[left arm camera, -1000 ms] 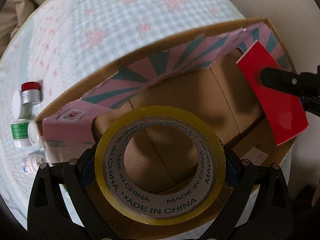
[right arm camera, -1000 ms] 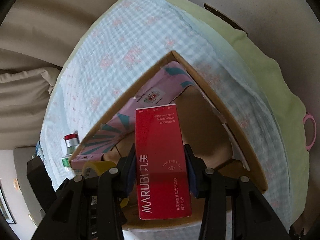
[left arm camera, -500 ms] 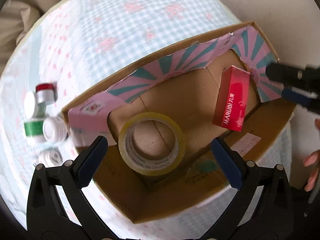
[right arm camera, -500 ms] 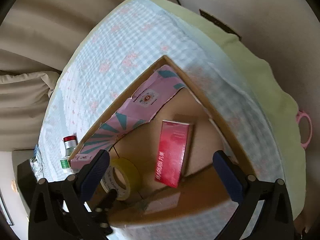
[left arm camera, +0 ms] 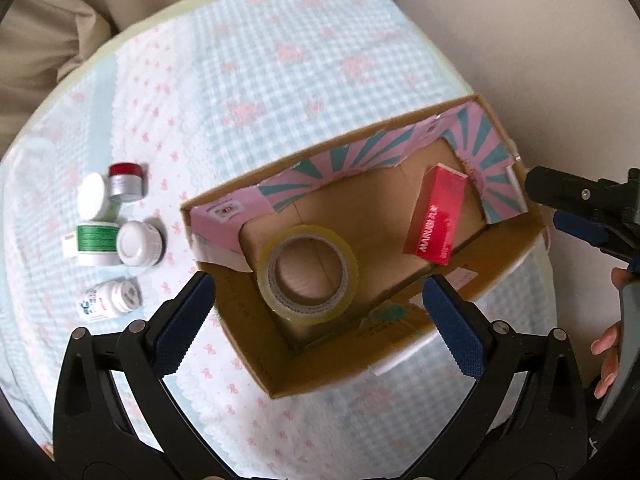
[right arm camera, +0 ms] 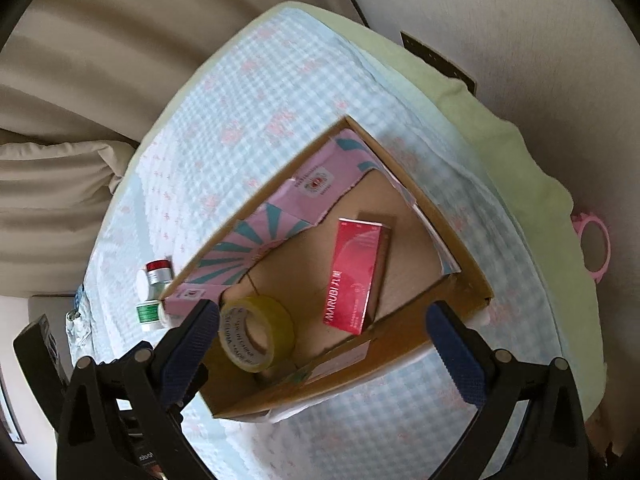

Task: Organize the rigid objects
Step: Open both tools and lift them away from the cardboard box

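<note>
Both my grippers are over the cardboard box [left arm camera: 400, 344] on the checked bedspread [left arm camera: 280, 60]. Left gripper [left arm camera: 320, 316]: jaws fully spread after opening, nothing between the pads. Right gripper [right arm camera: 320, 344]: same, jaws just opened wide, empty.

Roll of yellow packing tape [left arm camera: 308, 274] lies flat on the box floor at the end nearest the bottles. Red MARUBI carton [left arm camera: 438, 216] lies at the opposite end, against the pink-and-teal striped lining [left arm camera: 352, 160]. Tape and carton are apart.

Outside the box, beside its short wall: 5 small containers on the bedspread, including a red-capped jar [left arm camera: 126, 180], a green-labelled bottle [left arm camera: 94, 238] and a white pill bottle [left arm camera: 110, 300].
</note>
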Available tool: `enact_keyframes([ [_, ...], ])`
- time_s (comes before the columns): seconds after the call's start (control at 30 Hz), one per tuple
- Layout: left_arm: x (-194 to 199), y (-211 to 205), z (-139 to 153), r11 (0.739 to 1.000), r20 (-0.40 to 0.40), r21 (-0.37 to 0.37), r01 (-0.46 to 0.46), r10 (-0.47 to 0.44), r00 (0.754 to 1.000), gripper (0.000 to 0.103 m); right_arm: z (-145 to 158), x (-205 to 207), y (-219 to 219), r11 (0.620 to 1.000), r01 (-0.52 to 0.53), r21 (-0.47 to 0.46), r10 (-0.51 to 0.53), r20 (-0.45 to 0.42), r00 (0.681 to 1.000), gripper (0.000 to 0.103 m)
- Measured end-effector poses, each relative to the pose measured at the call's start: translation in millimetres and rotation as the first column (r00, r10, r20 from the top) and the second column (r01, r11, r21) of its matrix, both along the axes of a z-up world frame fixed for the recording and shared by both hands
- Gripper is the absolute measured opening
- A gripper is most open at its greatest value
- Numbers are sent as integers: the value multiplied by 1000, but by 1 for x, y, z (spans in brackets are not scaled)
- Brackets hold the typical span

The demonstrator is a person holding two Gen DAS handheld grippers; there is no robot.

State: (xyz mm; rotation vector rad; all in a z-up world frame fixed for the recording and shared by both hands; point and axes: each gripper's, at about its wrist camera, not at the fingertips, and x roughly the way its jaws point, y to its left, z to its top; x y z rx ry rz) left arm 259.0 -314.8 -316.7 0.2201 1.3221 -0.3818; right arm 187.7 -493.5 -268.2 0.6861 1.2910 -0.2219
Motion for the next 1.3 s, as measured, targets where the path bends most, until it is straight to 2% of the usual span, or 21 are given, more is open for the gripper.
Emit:
enact_keyframes([
  [0.3,-33,27,81,998,113,-53,-24,30,993,103,60,-22,20,996,-24,-81,30,67,997,103],
  [0.47,-58,67,129,994,165,-95,-50,66,984,103,102,-37,47,985,-70,-160,88,108,990,103],
  [0.63,-86,120,158,990,203,-125,-69,93,975,103,138,-51,89,970,-121,-212,152,135,979,103],
  [0.93,-110,249,177,979,237,-132,-153,181,955,103,172,-68,190,931,-227,-286,272,126,954,103],
  [1.1,-103,324,178,964,216,-165,-207,241,946,103,174,-65,250,896,-280,-345,337,118,934,103],
  [1.3,-81,385,172,960,199,-193,-204,242,950,103,164,-50,315,873,-303,-381,369,114,922,103],
])
